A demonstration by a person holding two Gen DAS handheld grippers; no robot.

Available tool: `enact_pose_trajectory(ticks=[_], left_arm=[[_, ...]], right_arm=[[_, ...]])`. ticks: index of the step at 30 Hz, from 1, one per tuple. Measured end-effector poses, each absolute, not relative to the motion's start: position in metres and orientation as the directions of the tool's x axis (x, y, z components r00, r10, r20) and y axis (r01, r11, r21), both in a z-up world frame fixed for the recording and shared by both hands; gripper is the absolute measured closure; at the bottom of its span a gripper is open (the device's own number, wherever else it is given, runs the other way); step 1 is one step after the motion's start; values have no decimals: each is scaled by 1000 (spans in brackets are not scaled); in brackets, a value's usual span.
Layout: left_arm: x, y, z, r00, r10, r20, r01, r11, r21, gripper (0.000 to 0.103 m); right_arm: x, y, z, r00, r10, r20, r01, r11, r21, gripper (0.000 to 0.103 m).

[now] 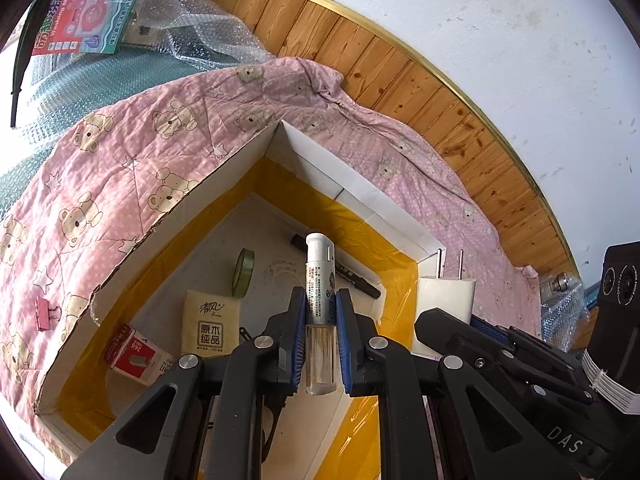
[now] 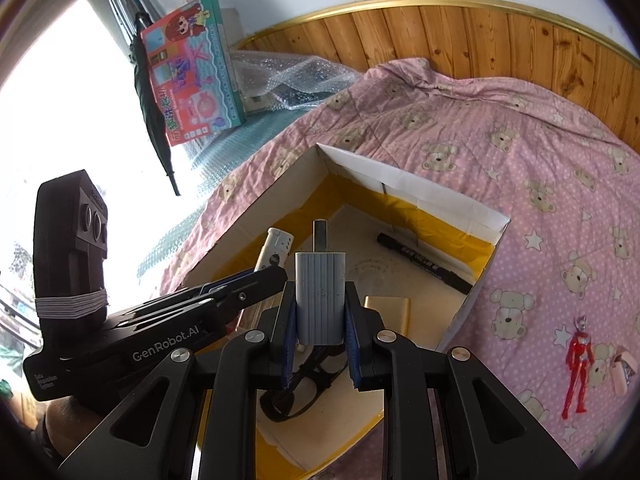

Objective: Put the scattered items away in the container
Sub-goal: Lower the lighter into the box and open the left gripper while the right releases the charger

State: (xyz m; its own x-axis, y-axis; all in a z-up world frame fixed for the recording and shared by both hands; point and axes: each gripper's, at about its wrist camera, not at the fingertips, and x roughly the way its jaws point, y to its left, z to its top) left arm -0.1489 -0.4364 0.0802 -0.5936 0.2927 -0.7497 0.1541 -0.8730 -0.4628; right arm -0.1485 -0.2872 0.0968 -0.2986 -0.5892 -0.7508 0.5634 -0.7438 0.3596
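Observation:
My left gripper (image 1: 321, 295) is shut on a white spray bottle (image 1: 319, 276) with a clear lower part, held upright over the open cardboard box (image 1: 360, 196) lined with yellow tape. My right gripper (image 2: 320, 287) is shut on a white charger plug (image 2: 320, 292), prongs pointing forward, also over the box (image 2: 440, 200). Each gripper shows in the other's view, the right gripper (image 1: 440, 322) with the plug (image 1: 446, 294) and the left gripper (image 2: 272, 276) with the bottle (image 2: 276, 246). A red toy figure (image 2: 578, 364) and a pink binder clip (image 1: 46, 312) lie on the quilt outside the box.
Inside the box lie a black marker (image 2: 424, 258), a green tape roll (image 1: 243, 272), a tissue pack (image 1: 210, 328), a red staple box (image 1: 136, 354), a gold power bank (image 2: 386, 308) and black glasses (image 2: 308, 384). A small pale object (image 2: 624, 368) lies beside the figure. A pink bear quilt (image 2: 480, 128) covers the bed.

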Motion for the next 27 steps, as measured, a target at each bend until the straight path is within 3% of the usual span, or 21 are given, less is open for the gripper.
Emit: enact_pose_trajectory(ticks=[8,11,27], left_arm=[[-175,-436,68,-592,288,-753,156,-876,-457,88],[-183,-441,63,-601,264,-754,165,-883,-440,75],[-156,-479,64,-616,254,-746,247,-837,-488,75]], right_arm=[[-173,-297,87,-310,-580,-754,552,-755,354,80],[-184,-293,80,-317,-571,-757,523,-772,362,77],[-171,-276,80,-310,-577,-755,493,-777,392,77]])
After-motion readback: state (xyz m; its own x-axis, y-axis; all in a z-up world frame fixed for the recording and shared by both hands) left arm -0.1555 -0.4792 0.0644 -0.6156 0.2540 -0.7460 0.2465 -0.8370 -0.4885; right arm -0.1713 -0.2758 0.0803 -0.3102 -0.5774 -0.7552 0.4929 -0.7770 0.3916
